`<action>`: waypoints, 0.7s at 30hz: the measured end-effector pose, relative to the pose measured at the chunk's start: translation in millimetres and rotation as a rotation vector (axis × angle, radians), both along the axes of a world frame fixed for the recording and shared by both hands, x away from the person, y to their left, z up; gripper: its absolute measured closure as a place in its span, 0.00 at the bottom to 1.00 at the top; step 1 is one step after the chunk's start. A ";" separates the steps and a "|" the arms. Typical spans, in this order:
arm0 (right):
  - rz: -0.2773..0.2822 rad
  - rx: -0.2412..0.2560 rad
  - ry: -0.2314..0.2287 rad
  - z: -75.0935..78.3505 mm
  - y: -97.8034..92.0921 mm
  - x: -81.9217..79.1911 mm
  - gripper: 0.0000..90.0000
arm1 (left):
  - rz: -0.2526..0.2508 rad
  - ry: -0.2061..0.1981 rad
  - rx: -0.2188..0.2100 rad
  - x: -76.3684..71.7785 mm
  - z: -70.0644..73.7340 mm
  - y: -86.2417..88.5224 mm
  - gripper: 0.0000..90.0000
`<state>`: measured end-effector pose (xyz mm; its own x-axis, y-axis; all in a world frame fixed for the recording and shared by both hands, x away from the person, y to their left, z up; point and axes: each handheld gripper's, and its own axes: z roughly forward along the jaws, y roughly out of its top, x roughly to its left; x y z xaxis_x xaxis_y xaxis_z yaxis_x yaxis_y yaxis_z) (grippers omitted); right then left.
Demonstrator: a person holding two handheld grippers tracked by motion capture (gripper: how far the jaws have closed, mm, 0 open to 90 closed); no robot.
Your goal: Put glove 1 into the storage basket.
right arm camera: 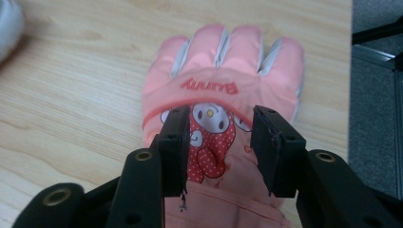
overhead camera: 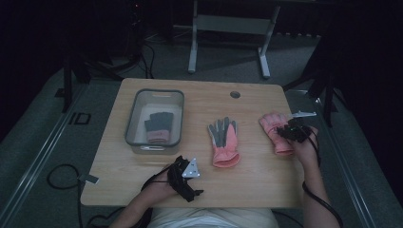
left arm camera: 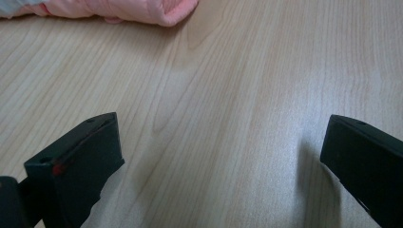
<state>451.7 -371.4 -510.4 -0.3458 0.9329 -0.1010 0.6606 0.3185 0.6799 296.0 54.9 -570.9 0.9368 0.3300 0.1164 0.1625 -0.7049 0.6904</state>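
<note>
At the right of the high view, the right hand-held gripper [overhead camera: 291,129] sits over a pink glove [overhead camera: 277,134] that lies flat on the wooden desk [overhead camera: 247,175] near its right edge. In the right gripper view the two black jaws stand apart, one to each side of the cartoon patch on the pink glove [right arm camera: 223,85], released and not pinching the fabric; whether the tips touch it cannot be told. The left hand-held gripper [overhead camera: 183,172] is at the lower middle of the high view, its jaws spread wide over bare wood. A second glove [overhead camera: 224,140], pink with grey palm, lies at the desk's centre, and a grey bin [overhead camera: 134,124] at upper left holds a dark grey glove [overhead camera: 158,126].
</note>
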 end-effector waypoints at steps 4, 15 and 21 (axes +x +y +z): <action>0.010 -0.020 0.006 -10.2 1.2 4.2 0.65 | 0.001 0.000 -0.003 0.1 -0.5 0.2 0.00; 0.001 -0.046 0.024 -20.9 6.5 7.9 0.91 | -0.002 -0.009 0.002 -0.5 -1.2 -0.5 0.00; -0.043 0.011 0.044 -12.8 5.5 7.5 0.98 | -0.002 -0.011 0.001 -0.1 -1.0 -0.1 0.00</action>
<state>459.2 -365.9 -523.3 -0.3090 0.9480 -0.0765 0.7028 0.2818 0.6531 295.9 54.8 -571.9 0.9362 0.3280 0.1266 0.1537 -0.7057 0.6916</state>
